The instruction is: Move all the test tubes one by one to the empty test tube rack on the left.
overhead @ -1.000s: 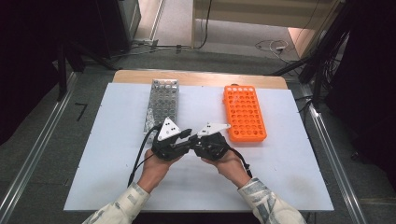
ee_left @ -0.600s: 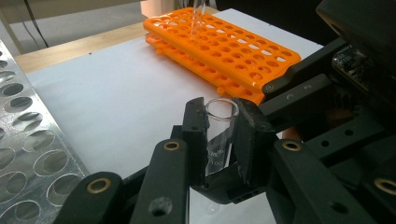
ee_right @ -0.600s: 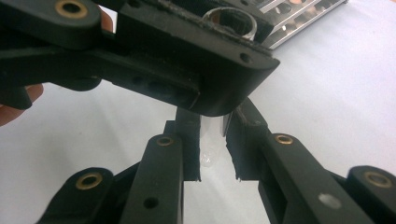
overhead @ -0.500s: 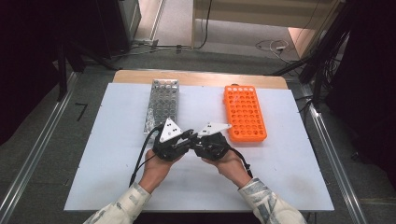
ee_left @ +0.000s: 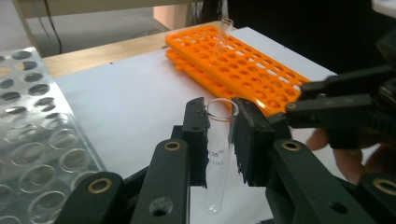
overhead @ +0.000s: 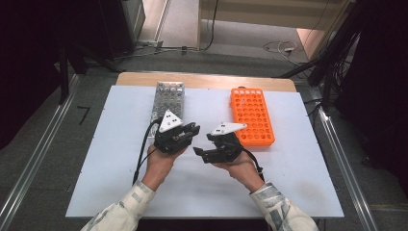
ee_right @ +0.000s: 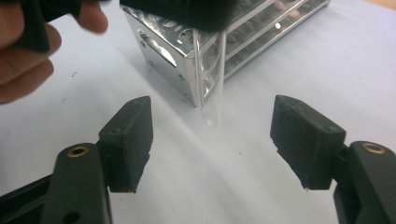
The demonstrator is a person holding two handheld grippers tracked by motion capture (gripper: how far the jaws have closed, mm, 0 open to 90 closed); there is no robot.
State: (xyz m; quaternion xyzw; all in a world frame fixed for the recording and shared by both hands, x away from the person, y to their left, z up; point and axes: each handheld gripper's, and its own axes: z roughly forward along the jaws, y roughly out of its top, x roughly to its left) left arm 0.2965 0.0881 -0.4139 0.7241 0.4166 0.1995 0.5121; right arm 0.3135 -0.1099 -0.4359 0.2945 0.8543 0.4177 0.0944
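In the high view, the left gripper [overhead: 185, 136] and the right gripper [overhead: 204, 150] sit close together near the middle of the white table [overhead: 110, 159], each held in a hand. The metal rack [overhead: 167, 98] lies at about eleven o'clock from them, the orange rack [overhead: 251, 115] at about two o'clock. The glass tube is too small to make out here.

In the left gripper view, the black jaws are clamped narrow on a clear test tube [ee_left: 218, 154], which stands nearly upright between the pads, rim up. The orange rack [ee_left: 252, 70] stretches off at one o'clock with another tube [ee_left: 223, 35] standing in it; the metal rack [ee_left: 32, 126] is at nine o'clock.

In the right gripper view, the jaws stand wide, having just been opening, with nothing pressed between them. The test tube [ee_right: 211, 74] hangs at twelve o'clock, its rounded end apart from both pads, before the metal rack [ee_right: 187, 51].
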